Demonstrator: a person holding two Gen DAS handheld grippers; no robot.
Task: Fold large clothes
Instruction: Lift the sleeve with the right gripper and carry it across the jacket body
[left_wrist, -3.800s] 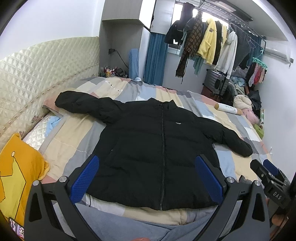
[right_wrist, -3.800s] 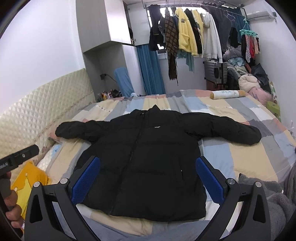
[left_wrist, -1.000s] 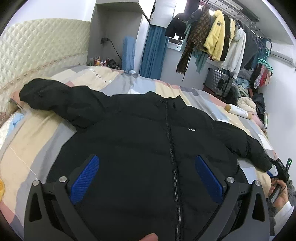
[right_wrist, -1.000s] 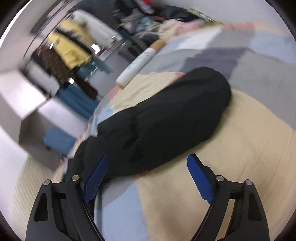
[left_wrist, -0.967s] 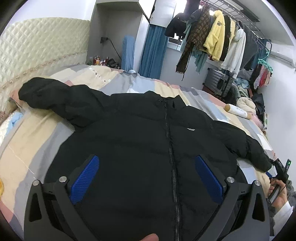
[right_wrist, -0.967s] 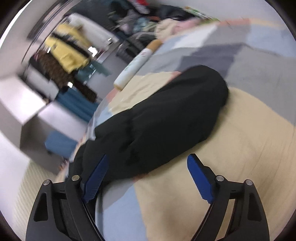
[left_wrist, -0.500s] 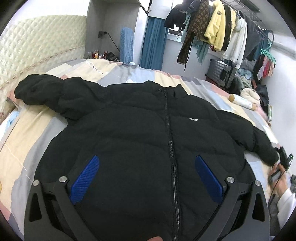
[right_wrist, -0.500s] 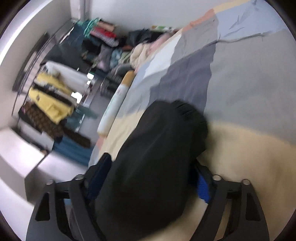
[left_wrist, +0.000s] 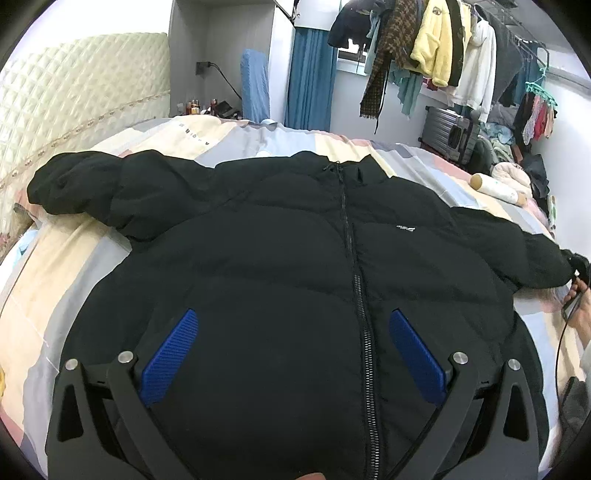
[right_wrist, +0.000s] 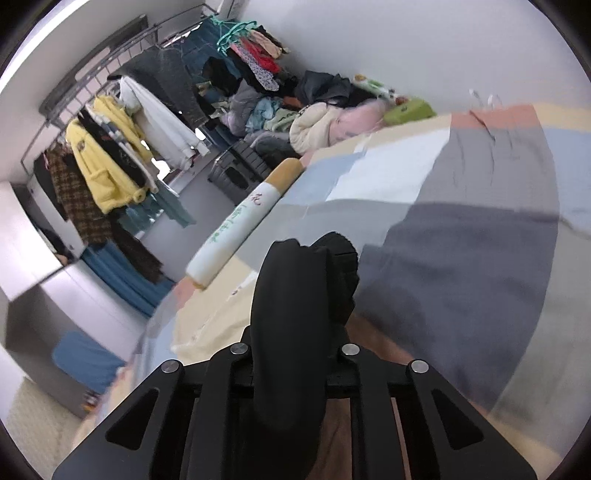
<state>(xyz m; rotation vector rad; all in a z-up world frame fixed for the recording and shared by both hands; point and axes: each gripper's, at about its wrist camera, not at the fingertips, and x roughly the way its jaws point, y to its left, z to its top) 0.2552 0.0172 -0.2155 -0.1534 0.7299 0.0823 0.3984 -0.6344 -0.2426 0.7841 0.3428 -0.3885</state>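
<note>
Patchwork bedspread (left_wrist: 55, 280) across the whole bed, pale quilted headboard (left_wrist: 74, 107) at the far left. Spread flat on top, front up and zipped: black puffer jacket (left_wrist: 288, 258), one sleeve (left_wrist: 85, 184) reaching toward the headboard, the other sleeve cuff (right_wrist: 306, 280) off to the right edge. Hovering over the jacket's lower front, left gripper (left_wrist: 293, 354), blue pads (left_wrist: 170, 354) spread wide, nothing between them, zip line running just inside the right-hand pad. Right gripper (right_wrist: 295, 347) just closed, pressed together, pinching the cuff, black fabric bunched between the fingers and poking out ahead. Beyond it, a long cigarette-shaped bolster (right_wrist: 243, 221) near the bed's far edge.
</note>
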